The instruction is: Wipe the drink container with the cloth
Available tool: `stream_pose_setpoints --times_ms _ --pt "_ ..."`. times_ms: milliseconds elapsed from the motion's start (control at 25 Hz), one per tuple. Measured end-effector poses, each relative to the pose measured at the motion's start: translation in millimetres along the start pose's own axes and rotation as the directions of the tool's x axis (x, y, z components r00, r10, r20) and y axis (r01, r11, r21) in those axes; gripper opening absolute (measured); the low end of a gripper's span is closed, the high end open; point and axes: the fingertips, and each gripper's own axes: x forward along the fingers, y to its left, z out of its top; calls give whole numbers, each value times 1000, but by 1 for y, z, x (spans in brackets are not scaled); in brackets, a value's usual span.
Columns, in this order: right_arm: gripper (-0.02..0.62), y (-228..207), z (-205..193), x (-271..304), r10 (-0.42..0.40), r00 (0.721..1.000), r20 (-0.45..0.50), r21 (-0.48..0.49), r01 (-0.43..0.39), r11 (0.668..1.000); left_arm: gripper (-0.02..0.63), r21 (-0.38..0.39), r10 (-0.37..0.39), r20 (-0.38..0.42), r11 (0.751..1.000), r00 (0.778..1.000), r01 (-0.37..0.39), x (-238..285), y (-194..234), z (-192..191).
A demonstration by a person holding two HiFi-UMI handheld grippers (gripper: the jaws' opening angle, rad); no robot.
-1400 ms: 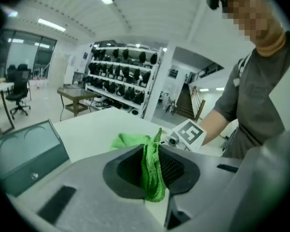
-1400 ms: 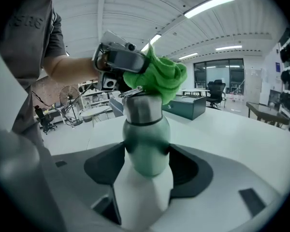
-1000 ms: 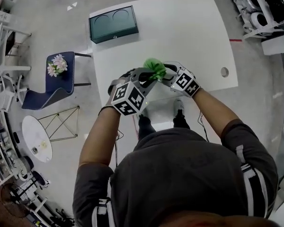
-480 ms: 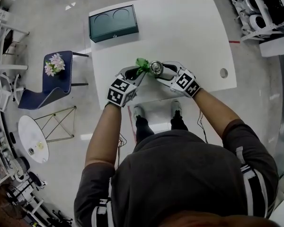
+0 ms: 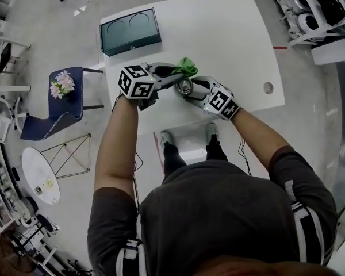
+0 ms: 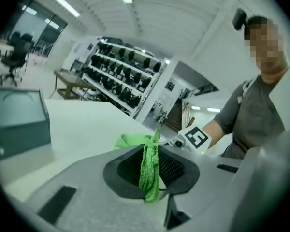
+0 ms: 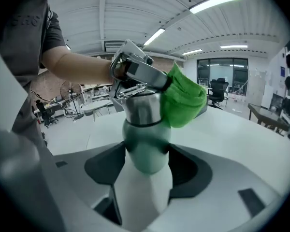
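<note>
My right gripper (image 5: pixel 191 88) is shut on a drink bottle (image 5: pixel 185 85) held over the white table (image 5: pixel 236 39). In the right gripper view the bottle (image 7: pixel 145 134) has a pale green body and a steel cap, and the jaws of my right gripper (image 7: pixel 146 161) clamp its body. My left gripper (image 5: pixel 175 76) is shut on a green cloth (image 5: pixel 187 68), which bunches against the far side of the cap. The cloth (image 7: pixel 184 99) touches the steel cap on its right. In the left gripper view a strip of cloth (image 6: pixel 149 166) hangs pinched in my left gripper (image 6: pixel 152 174).
A dark green box (image 5: pixel 130 32) stands at the table's far left corner. The table has a cable hole (image 5: pixel 268 87) near its right edge. A blue chair with flowers (image 5: pixel 63 91) is on the floor at the left. Shelving (image 5: pixel 316 10) stands at the right.
The cloth covered the bottle top a second ago; my left gripper has since swung left and away, drawing the cloth off the cap to its far side. The right gripper barely moved.
</note>
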Motion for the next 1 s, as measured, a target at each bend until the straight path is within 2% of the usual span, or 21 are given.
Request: stream_pose_setpoints --times_ms 120,200,400,720,1000 --pt "272 2 0 0 7 1000 -2 -18 -7 1000 49 -186 -55 91 980 994 71 -13 1 -6" --pt "271 1 0 0 11 1000 0 -12 -11 1000 49 -244 -38 137 967 990 71 -26 2 -15" --pt "270 -1 0 0 12 1000 2 3 -12 1000 49 -286 11 163 958 987 37 -43 -19 -45" --pt "272 0 0 0 6 1000 -7 4 -6 1000 49 -355 46 269 933 962 55 -31 -48 -63" --pt "272 0 0 0 0 1000 -5 9 0 1000 49 -381 45 267 922 963 63 -16 -62 -71"
